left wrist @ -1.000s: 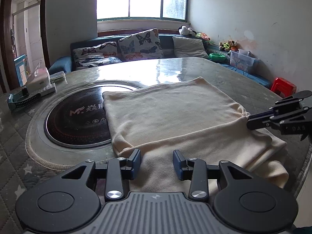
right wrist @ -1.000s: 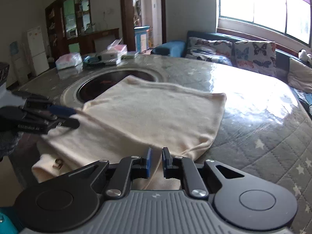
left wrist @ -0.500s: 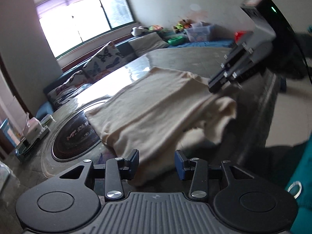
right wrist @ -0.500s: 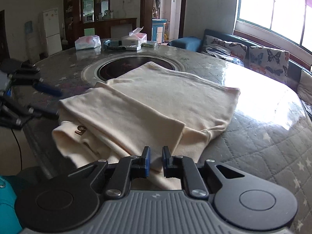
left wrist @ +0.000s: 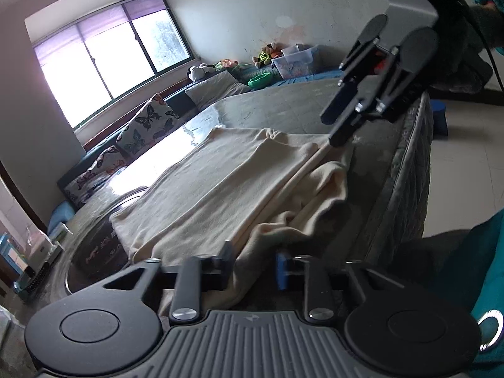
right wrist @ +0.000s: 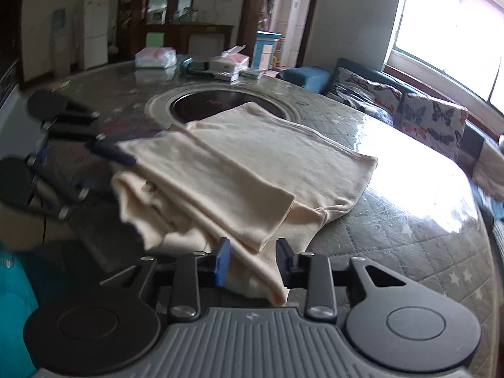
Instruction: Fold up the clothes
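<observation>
Partial white lettering "MF" on black cooktop (left wrist: 94, 256); rest unreadable.

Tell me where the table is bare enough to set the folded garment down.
Bare table lies between the cream garment and the butterfly cushions. The far rim is crowded with tissue packs and boxes; the garment partly covers the inset cooktop.

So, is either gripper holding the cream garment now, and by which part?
Neither: left gripper and right gripper stand open, the cream garment loose between their fingers.

Home living room: butterfly-cushioned sofa (right wrist: 419, 107), fridge (right wrist: 94, 28), round table (right wrist: 393, 220).
</observation>
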`<action>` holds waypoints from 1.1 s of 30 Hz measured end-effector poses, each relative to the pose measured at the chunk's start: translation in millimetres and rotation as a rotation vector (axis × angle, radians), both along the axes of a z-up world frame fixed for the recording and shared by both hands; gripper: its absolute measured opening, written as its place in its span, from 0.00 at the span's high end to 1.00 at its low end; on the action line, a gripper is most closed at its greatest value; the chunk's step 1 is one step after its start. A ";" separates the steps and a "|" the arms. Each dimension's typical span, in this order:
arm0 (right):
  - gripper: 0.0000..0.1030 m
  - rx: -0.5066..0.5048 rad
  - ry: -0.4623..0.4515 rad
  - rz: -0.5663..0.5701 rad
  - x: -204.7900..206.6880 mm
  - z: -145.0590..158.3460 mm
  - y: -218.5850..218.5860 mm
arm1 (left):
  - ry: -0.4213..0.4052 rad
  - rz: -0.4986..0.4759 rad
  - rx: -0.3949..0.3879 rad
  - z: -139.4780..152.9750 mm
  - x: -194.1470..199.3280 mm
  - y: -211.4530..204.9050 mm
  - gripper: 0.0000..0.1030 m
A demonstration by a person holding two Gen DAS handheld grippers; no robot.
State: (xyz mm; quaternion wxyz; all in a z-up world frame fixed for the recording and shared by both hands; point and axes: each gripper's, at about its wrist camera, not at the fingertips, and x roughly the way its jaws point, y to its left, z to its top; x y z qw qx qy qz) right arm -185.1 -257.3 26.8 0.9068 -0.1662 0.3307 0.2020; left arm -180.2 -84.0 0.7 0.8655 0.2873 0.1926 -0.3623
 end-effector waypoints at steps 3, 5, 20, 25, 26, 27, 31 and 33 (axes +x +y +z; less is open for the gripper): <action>0.59 -0.045 -0.007 0.043 -7.7 -2.4 4.6 | 0.050 0.038 -0.061 7.6 15.2 2.9 0.90; 0.58 -0.080 -0.017 0.080 -13.8 -4.7 9.0 | 0.084 0.064 -0.103 13.9 26.7 5.1 0.91; 0.77 0.049 0.060 0.121 49.8 -18.0 18.6 | 0.169 0.129 -0.165 20.0 63.3 9.8 0.82; 0.82 0.137 0.110 0.084 69.1 -7.6 7.3 | 0.116 0.119 -0.119 16.2 45.5 15.9 0.67; 0.83 0.138 0.111 0.083 70.0 -7.2 7.3 | 0.104 0.113 -0.103 14.9 41.1 17.0 0.57; 0.83 0.138 0.110 0.082 72.8 -6.5 7.5 | 0.095 0.105 -0.088 13.3 36.8 18.0 0.53; 0.83 0.142 0.105 0.077 75.1 -5.1 6.4 | 0.046 0.065 -0.018 4.5 22.3 19.2 0.52; 0.83 0.142 0.099 0.073 74.9 -4.8 7.0 | 0.028 0.070 0.015 -0.9 23.0 18.6 0.55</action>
